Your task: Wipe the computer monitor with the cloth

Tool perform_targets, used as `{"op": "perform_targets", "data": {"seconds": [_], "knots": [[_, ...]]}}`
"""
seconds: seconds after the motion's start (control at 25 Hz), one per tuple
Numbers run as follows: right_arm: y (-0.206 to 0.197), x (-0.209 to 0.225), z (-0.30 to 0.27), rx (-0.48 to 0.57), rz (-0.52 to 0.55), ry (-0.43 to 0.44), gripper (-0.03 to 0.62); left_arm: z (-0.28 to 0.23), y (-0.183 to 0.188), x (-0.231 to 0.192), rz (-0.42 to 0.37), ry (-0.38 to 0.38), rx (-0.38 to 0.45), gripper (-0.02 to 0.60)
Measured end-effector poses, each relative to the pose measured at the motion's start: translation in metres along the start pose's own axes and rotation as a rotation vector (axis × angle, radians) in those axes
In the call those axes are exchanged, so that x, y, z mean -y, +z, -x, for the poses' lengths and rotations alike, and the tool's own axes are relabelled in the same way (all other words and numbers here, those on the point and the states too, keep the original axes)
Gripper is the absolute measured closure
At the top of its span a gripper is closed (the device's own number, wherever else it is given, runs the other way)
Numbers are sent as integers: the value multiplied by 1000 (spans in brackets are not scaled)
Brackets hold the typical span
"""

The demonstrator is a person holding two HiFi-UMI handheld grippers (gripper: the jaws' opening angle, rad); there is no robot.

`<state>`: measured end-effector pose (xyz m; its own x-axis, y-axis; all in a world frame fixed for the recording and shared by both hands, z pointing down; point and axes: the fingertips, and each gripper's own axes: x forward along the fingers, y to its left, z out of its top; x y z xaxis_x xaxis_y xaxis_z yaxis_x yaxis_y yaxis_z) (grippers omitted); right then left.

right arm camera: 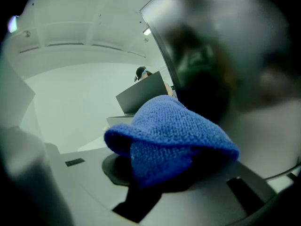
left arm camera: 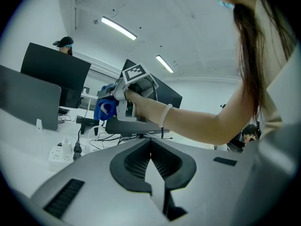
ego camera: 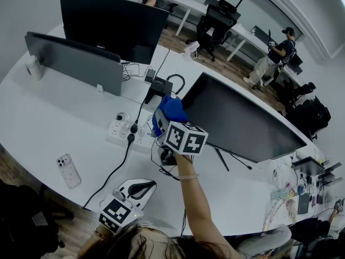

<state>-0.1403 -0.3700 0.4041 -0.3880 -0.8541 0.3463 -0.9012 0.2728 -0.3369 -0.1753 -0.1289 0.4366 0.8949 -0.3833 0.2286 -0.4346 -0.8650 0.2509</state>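
The blue cloth [ego camera: 171, 109] is bunched up and pinched in the jaws of the right gripper [ego camera: 164, 117], spilling over both of them (its fold bulges out ahead of the tips). It sits right at the left corner of the dark monitor [ego camera: 242, 123]; whether it touches the screen I can't tell. The left gripper [ego camera: 135, 190] hangs low near the person's body, jaws pressed together on nothing. A power strip [ego camera: 125, 131] and a phone [ego camera: 69, 170] lie on the white desk [ego camera: 54, 123].
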Motion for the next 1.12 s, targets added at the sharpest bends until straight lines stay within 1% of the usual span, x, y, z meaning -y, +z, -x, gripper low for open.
{"op": "perform_targets", "data": {"seconds": [0.32, 0.6, 0.84, 1.12], "knots": [[11, -5, 4, 29, -1, 20, 497, 1, -1, -2, -2, -1, 1, 572], [19, -8, 9, 39, -52, 38, 497, 1, -1, -4, -5, 8, 4, 572], [39, -16, 18, 83, -32, 46, 497, 1, -2, -6, -1, 12, 2, 572], [46, -19, 23, 103, -33, 54, 497, 0, 0, -3, -5, 4, 7, 572]]}}
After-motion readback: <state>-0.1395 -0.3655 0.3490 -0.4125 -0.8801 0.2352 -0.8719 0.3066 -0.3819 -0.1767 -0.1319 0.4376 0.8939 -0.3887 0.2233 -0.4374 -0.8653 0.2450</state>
